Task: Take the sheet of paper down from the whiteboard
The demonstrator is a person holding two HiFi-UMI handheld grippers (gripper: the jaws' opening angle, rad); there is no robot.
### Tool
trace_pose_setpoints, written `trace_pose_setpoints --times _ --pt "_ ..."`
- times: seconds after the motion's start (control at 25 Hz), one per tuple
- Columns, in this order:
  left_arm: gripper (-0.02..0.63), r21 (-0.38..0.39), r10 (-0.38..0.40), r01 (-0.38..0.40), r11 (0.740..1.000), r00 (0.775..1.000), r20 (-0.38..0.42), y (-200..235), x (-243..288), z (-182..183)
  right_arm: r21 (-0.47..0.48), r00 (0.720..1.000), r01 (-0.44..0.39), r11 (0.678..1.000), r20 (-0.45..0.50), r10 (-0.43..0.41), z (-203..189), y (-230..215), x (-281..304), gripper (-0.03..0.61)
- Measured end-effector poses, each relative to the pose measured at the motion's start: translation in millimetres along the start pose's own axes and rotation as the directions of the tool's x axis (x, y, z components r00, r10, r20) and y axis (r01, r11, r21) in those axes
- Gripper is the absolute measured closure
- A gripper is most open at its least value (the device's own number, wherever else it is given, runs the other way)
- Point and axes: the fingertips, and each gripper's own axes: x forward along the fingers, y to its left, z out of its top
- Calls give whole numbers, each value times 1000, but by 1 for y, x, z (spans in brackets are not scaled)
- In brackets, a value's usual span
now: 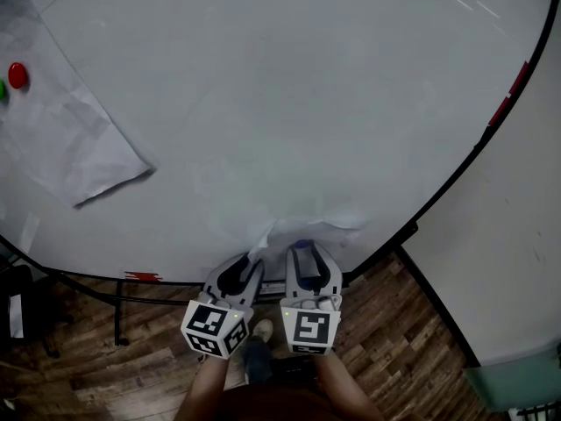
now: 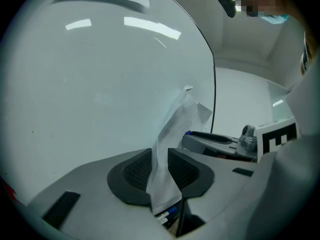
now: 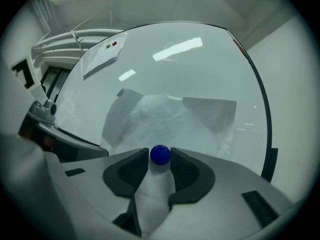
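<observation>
Left hand-held gripper [image 2: 159, 156] points at whiteboard [image 2: 100, 84], jaws closing around paper [image 2: 185, 116].

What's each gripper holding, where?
Left gripper: closing fingers straddle the crumpled white paper sheet at its lower edge, unclamped. Right gripper: closing fingers pinch the round blue magnet by its sides.

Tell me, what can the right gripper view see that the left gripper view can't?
Only the right gripper view: a blue magnet between the right gripper's closing jaws. Only the left gripper view: the crumpled sheet of paper running between the left gripper's closing jaws. Both: the whiteboard and that sheet.
</observation>
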Motion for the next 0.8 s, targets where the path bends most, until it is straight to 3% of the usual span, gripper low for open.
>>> trace_pose_setpoints --times 0.4,0.8 --pt "523 -15 18 -18 1000 1000 18 4 6 3 -37 1000 21 999 22 -21 2 0 2 451" --pt "588 -24 32 -31 999 999 33 9 8 5 -44 1000 9 999 30 -8 0 -1 2 440"
